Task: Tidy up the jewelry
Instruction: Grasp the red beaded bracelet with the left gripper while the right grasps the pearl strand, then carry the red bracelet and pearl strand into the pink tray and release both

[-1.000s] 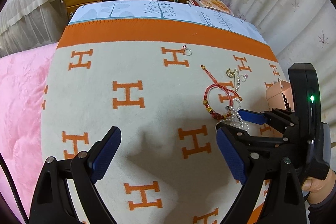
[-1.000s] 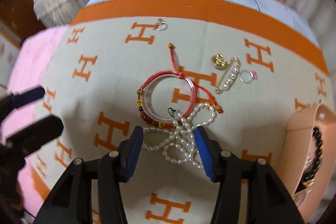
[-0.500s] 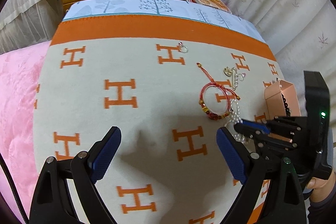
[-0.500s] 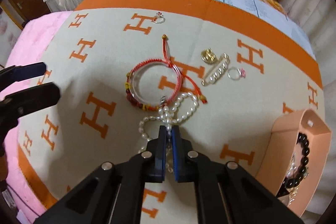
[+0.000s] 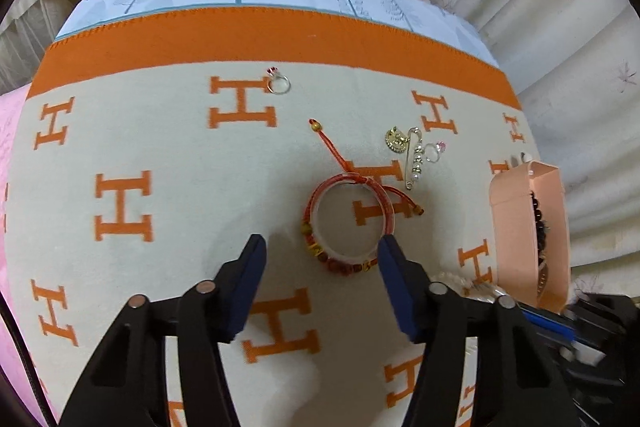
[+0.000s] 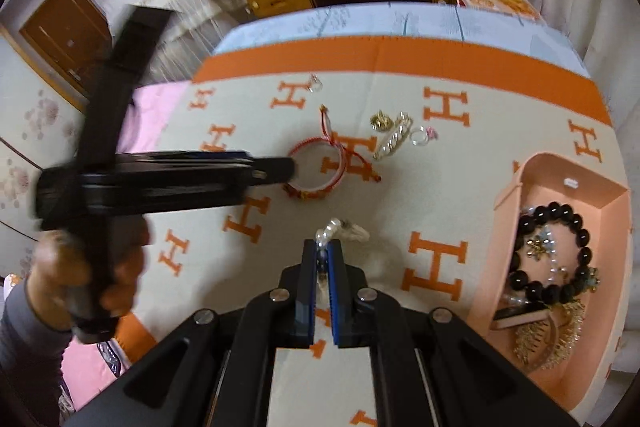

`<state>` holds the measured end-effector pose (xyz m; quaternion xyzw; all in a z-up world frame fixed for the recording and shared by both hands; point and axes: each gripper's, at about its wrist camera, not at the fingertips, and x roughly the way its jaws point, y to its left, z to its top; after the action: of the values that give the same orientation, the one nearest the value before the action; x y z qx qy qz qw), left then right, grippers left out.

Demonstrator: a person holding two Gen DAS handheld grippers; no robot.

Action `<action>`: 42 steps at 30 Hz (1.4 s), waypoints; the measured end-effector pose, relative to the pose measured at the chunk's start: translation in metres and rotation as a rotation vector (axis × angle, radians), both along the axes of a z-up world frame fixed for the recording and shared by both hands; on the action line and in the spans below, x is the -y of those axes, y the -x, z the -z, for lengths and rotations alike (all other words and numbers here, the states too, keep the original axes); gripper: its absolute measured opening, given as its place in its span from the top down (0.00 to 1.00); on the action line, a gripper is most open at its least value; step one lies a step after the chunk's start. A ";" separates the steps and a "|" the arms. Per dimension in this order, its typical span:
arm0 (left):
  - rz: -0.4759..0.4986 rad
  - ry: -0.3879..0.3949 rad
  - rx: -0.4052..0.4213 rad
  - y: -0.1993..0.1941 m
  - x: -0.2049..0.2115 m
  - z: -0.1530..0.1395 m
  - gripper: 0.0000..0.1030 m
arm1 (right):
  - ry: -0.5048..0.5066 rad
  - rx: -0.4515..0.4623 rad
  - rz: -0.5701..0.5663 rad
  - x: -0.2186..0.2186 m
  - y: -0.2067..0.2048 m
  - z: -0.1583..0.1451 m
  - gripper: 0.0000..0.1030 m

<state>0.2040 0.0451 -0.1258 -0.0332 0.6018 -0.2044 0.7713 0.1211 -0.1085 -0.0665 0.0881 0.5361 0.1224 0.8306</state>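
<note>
Lifting complete: we note the pearl necklace, which a second ago lay bunched on the blanket beside the red bracelet, is now clear of the blanket, clamped in the right gripper, whose fingers are nearly closed on the strand. We judge the next transfer goes to the peach box, near on the right. Our left gripper has moved in; its fingers stand wide, grasping nothing, flanking the bracelet's near edge.
</note>
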 end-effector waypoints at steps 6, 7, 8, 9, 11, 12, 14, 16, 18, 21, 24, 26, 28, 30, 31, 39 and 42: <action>-0.022 -0.071 -0.001 -0.002 0.013 0.010 0.76 | -0.046 0.054 -0.022 0.010 0.010 -0.020 0.95; -0.023 -0.086 0.006 -0.002 0.016 0.012 0.77 | -0.054 0.057 -0.024 0.011 0.011 -0.022 0.95; -0.031 -0.097 0.018 -0.002 0.019 0.012 0.78 | -0.063 0.059 -0.027 0.013 0.012 -0.023 0.95; -0.037 -0.108 0.029 -0.002 0.021 0.012 0.78 | -0.069 0.061 -0.029 0.015 0.015 -0.023 0.95; -0.052 -0.137 0.050 -0.002 0.025 0.013 0.89 | -0.076 0.062 -0.032 0.020 0.018 -0.023 0.95; -0.066 -0.131 0.055 -0.002 0.025 0.012 0.90 | -0.079 0.059 -0.034 0.022 0.019 -0.023 0.95; -0.089 -0.092 0.050 -0.002 0.022 0.013 0.91 | -0.078 0.054 -0.033 0.028 0.021 -0.021 0.95; -0.112 -0.062 0.045 0.001 0.018 0.013 0.91 | -0.073 0.055 -0.025 0.034 0.023 -0.023 0.95; -0.133 -0.028 0.037 0.005 0.013 0.012 0.91 | -0.075 0.062 -0.014 0.041 0.025 -0.026 0.95; -0.147 0.010 0.051 0.015 0.008 0.003 0.91 | -0.082 0.087 0.004 0.053 0.030 -0.035 0.95; -0.150 0.052 0.068 0.024 0.004 -0.013 0.91 | -0.097 0.118 0.024 0.066 0.037 -0.045 0.95; -0.149 0.073 0.084 0.031 0.004 -0.025 0.91 | -0.103 0.143 0.038 0.075 0.041 -0.053 0.95; -0.134 0.101 0.104 0.038 0.009 -0.038 0.91 | -0.111 0.165 0.053 0.082 0.046 -0.059 0.95; -0.115 0.125 0.128 0.046 0.015 -0.053 0.91 | -0.122 0.193 0.072 0.091 0.051 -0.067 0.95; -0.106 0.136 0.135 0.050 0.017 -0.059 0.91 | -0.125 0.207 0.082 0.096 0.054 -0.070 0.95; 0.024 0.212 0.196 0.084 0.064 -0.103 0.91 | -0.145 0.317 0.170 0.132 0.084 -0.095 0.95; 0.068 0.237 0.193 0.093 0.085 -0.108 0.91 | -0.148 0.340 0.202 0.145 0.094 -0.100 0.95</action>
<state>0.1113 -0.0399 -0.0174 -0.0836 0.4971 -0.3022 0.8090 0.0274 -0.2537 0.0333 0.1803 0.3662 0.0905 0.9084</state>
